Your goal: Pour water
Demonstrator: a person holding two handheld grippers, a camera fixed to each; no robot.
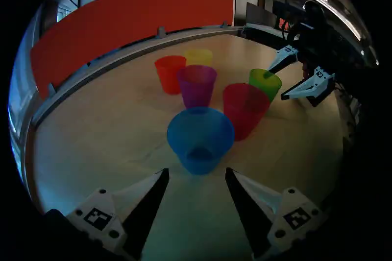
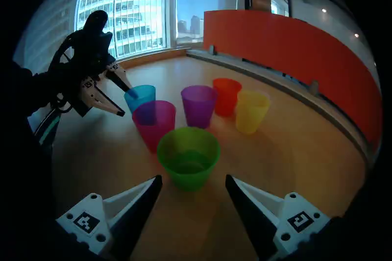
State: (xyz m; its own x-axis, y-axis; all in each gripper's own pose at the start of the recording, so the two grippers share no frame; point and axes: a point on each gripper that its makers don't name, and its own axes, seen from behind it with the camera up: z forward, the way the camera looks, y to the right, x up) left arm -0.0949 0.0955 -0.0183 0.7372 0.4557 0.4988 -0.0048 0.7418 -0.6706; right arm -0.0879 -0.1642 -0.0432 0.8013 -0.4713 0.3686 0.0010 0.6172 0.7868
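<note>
Six plastic cups stand upright, bunched together on a wooden table [image 1: 98,129].

Left gripper view:
- The left gripper [image 1: 196,172] is at the bottom of the frame, its fingers spread wide and holding nothing.
- The blue cup [image 1: 201,138] sits at centre, just ahead of the tips in line with the gap. No finger presses on it.
- Behind it are the red-pink cup [image 1: 245,109] right of centre, the purple cup [image 1: 197,84], the orange cup [image 1: 169,72], the yellow cup [image 1: 198,57] farthest back, and the green cup [image 1: 264,83].
- The right gripper [image 1: 275,84] is at the upper right, fingers apart, with its tips beside the green cup.

Right gripper view:
- The right gripper [image 2: 193,177] is at the bottom, spread and empty.
- The green cup [image 2: 188,158] sits just ahead of its tips.
- The left gripper [image 2: 127,101] is at the upper left, open by the blue cup [image 2: 140,97]. Whether it touches the cup cannot be told.

An orange wall panel [image 2: 294,40] runs behind the table. Whether any cup holds water cannot be told.
</note>
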